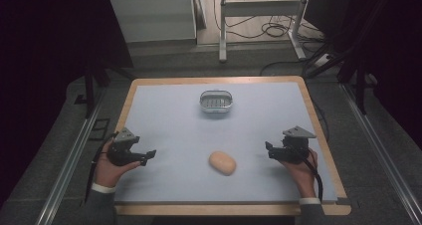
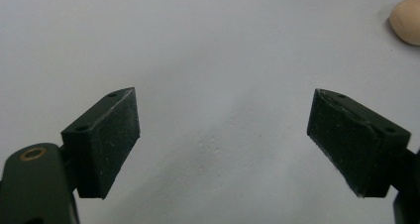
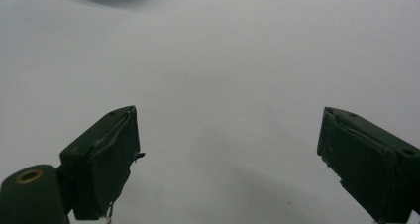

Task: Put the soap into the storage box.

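Tan and smooth, the oval bread roll lies toward the near edge of the tabletop, midway between both tools; a metal basket sits nearer the far edge. Left hand-held gripper and right hand-held gripper both stand wide with nothing between the jaws. The roll probably handles as light, soft and easily dented; a gentle grasp across its short middle seems safest.
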`<state>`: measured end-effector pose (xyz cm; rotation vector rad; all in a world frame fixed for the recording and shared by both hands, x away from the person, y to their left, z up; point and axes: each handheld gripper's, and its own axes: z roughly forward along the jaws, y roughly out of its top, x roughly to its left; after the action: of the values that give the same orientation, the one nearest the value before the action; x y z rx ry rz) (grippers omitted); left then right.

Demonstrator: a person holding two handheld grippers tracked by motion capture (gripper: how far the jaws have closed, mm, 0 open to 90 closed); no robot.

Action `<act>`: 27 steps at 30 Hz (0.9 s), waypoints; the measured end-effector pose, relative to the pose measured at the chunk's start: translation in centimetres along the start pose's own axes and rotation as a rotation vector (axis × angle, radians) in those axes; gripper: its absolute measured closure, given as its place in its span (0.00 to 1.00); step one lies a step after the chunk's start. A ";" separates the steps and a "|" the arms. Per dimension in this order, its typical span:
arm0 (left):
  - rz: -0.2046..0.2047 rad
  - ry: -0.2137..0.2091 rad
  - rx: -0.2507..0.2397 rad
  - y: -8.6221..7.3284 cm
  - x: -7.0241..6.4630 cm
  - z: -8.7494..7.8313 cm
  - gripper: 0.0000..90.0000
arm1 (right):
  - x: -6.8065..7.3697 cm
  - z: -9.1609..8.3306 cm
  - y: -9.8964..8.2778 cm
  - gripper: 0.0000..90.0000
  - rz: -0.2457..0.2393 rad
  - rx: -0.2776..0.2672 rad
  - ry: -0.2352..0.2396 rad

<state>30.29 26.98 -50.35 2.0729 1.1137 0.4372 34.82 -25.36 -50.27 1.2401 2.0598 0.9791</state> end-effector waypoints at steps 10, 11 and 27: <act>0.012 -0.002 -0.001 -0.1 -0.3 -0.2 0.15 | 0.3 -0.7 0.2 0.10 0.001 -0.008 0.030; 0.012 -0.005 -0.006 -0.1 -0.3 -0.3 0.15 | 0.3 -0.8 0.2 0.10 -0.004 -0.009 0.030; 0.026 -0.019 -0.005 0.3 -0.5 0.0 0.15 | 0.9 -1.8 0.0 0.13 -0.015 0.012 0.062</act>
<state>30.15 26.44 -50.16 2.0845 1.0750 0.4316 33.11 -25.14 -49.32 1.2122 2.1227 1.0116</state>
